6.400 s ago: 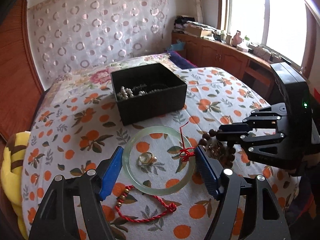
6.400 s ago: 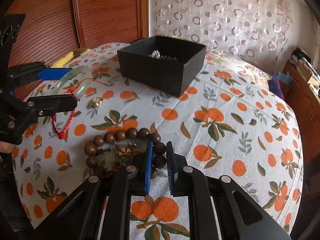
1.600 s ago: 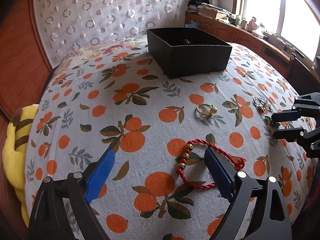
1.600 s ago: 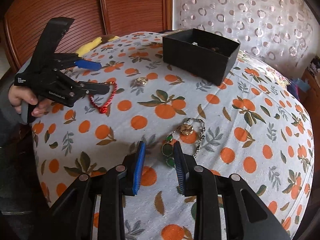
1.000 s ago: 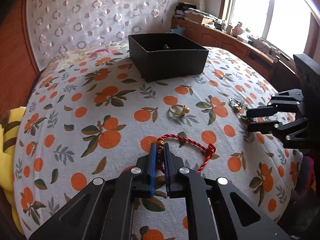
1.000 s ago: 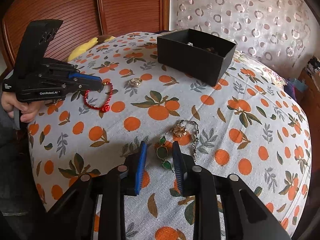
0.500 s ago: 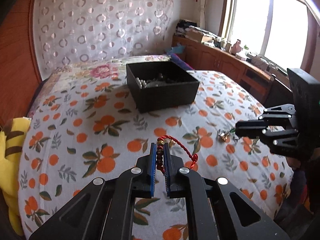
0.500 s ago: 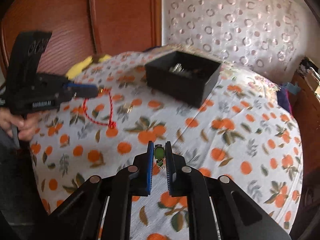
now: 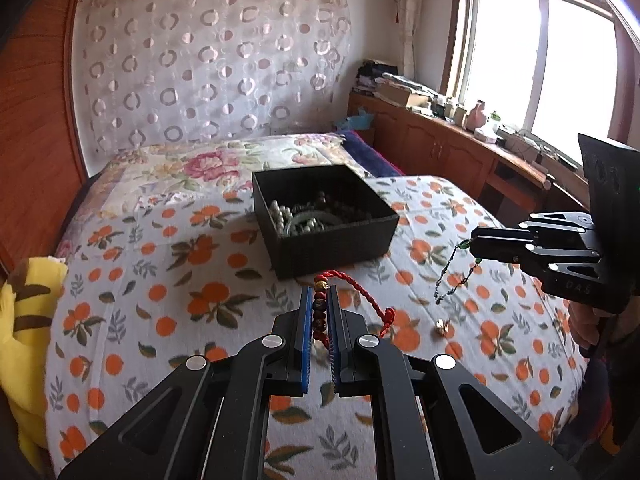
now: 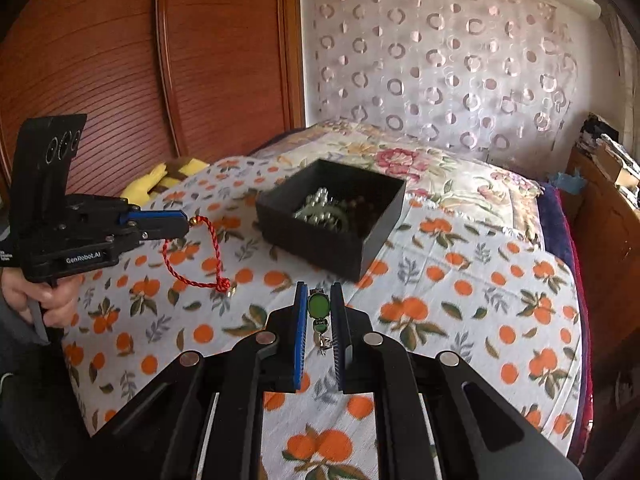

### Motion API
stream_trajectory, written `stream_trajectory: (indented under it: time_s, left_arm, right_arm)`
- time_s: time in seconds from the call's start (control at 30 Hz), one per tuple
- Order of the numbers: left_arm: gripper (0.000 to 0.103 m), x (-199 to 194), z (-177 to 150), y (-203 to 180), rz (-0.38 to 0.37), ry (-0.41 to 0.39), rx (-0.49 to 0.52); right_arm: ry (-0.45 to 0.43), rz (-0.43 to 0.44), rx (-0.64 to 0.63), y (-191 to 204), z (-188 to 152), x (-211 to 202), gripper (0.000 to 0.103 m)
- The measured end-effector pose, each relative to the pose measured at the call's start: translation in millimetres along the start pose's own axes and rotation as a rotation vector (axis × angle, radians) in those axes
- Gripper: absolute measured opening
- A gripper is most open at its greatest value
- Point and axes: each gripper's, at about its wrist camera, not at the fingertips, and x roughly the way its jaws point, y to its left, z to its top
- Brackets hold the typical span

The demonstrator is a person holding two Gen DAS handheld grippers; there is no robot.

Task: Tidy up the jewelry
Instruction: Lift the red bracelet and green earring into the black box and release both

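Left wrist view: left gripper (image 9: 320, 312) clamps the red cord bracelet (image 9: 352, 286), right gripper (image 10: 319, 312) pinches the green necklace (image 10: 318, 306), both lifted off the bedspread (image 9: 168, 280). Next: over the black box (image 9: 320, 216), then release.

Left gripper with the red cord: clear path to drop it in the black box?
Probably yes. The left gripper is shut on the red cord bracelet, lifted off the bedspread. The black box sits just ahead, open-topped, nothing between; the right gripper hangs off to the side.
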Motion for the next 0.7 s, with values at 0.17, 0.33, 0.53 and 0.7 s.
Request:
stream_trajectory:
  time_s: [0.17,0.33,0.53,0.7]
  left_arm:
    - [0.006,4,13,3,0.014,-0.016,-0.003]
    - [0.006,7,24,5,0.020,-0.032,-0.008]
    - [0.006,11,37,7,0.026,-0.046,-0.004]
    - [0.006,19,48,11,0.038,-0.057,-0.007]
  right_arm:
    - [-0.032,-0.019,-0.013,-1,18,-4,0.013]
    - [-0.053,-0.029,-0.021,-4,37,-3,0.013]
    - [-0.058,-0.049,-0.029,-7,56,7,0.013]
    - [-0.063,-0.060,-0.020,-12,73,18,0.013]
